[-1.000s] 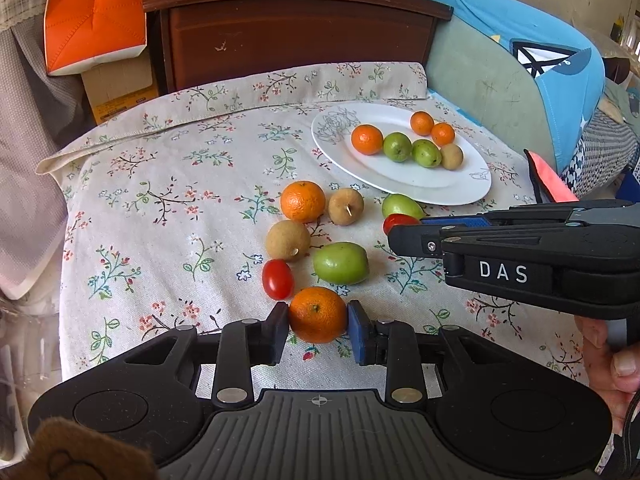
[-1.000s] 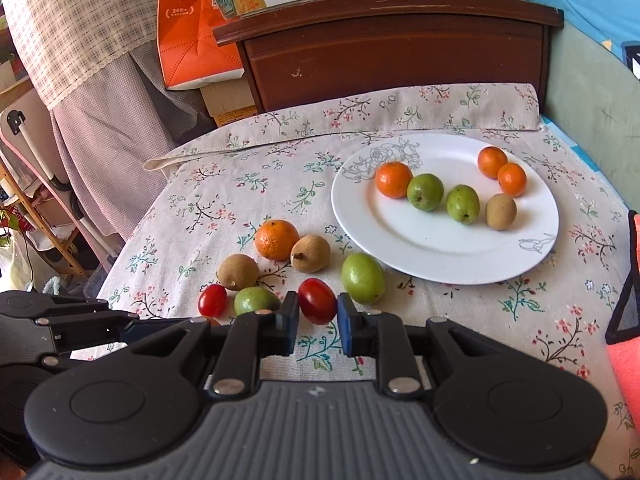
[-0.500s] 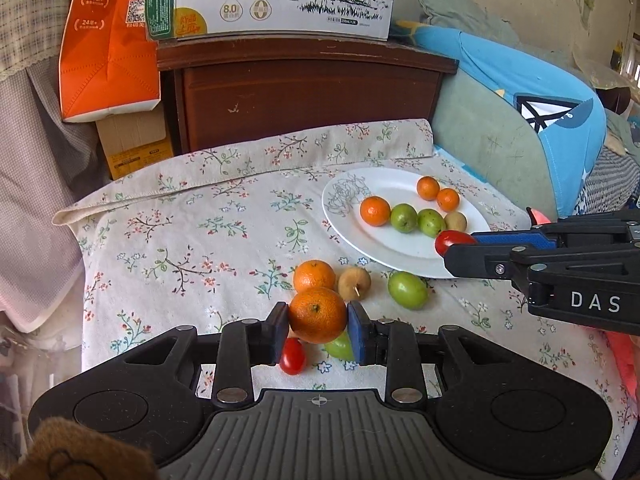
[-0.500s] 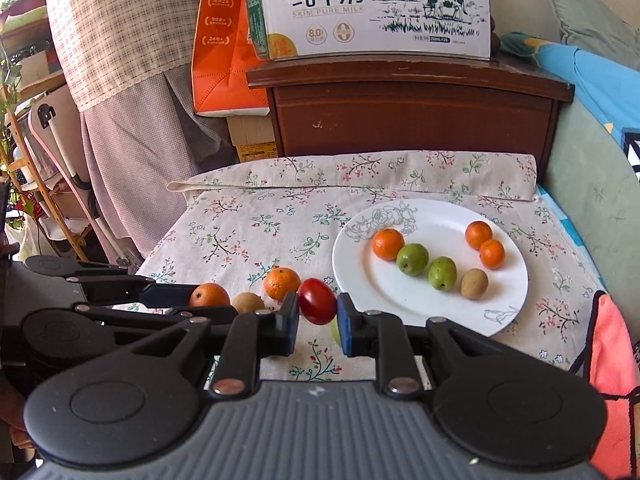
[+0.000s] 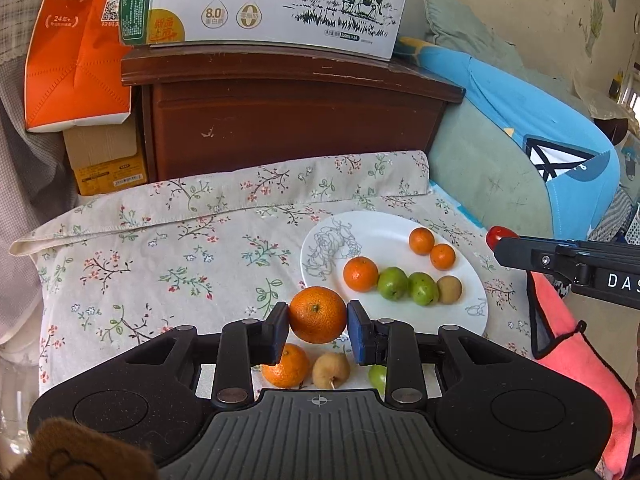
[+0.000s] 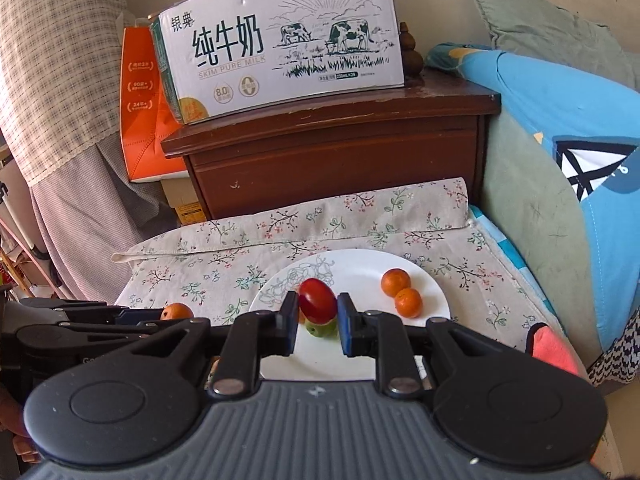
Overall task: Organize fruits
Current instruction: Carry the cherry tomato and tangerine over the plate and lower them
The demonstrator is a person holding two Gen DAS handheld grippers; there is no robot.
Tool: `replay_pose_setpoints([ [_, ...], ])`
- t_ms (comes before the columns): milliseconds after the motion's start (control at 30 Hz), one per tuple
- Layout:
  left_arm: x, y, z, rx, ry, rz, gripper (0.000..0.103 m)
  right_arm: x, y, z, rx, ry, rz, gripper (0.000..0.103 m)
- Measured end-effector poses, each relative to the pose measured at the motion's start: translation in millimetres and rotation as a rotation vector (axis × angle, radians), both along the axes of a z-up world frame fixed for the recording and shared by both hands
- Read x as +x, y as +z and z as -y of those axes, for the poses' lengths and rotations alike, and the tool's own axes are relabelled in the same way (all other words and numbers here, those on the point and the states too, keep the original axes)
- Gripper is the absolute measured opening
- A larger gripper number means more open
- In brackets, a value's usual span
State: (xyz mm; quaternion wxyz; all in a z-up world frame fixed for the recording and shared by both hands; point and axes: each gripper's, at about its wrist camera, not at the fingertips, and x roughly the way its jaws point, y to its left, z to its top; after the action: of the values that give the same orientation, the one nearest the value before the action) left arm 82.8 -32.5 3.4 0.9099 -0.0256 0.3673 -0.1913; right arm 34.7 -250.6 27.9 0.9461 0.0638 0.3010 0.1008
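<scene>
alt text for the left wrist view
The left gripper holds an orange above a floral cloth. Beyond it, a white plate holds oranges, green fruits and a brown one; the right gripper holds a red tomato.

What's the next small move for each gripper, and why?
Probably carry both on to the white plate and lower them. The left gripper is shut on an orange, the right gripper on a cherry tomato, both clear of the cloth. The plate already holds oranges in one cluster, so the orange likely goes beside them, the tomato on a bare spot.
</scene>
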Motion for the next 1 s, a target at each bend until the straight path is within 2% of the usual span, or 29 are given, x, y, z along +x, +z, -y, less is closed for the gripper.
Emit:
replay_pose_setpoints([
  [167,17,-11,1,-0.048,0.023,-0.053,0.029,18,-7,9,0.003,-0.03,-0.021,0.02],
  [367,14,-19,-12,-0.046,0.036,-0.073,0.029,28,-13,10,0.019,-0.029,-0.039,0.02],
  [500,1,-9,-17,-0.026,0.037,-0.043,0.029,32,-15,5,0.019,-0.023,-0.043,0.02],
  [667,0,8,-11,-0.046,0.02,-0.006,0.029,36,-17,7,0.025,-0.03,-0.051,0.02],
  [1000,41,13,34,-0.013,-0.037,0.018,0.029,48,-21,20,0.074,-0.059,-0.078,0.02],
])
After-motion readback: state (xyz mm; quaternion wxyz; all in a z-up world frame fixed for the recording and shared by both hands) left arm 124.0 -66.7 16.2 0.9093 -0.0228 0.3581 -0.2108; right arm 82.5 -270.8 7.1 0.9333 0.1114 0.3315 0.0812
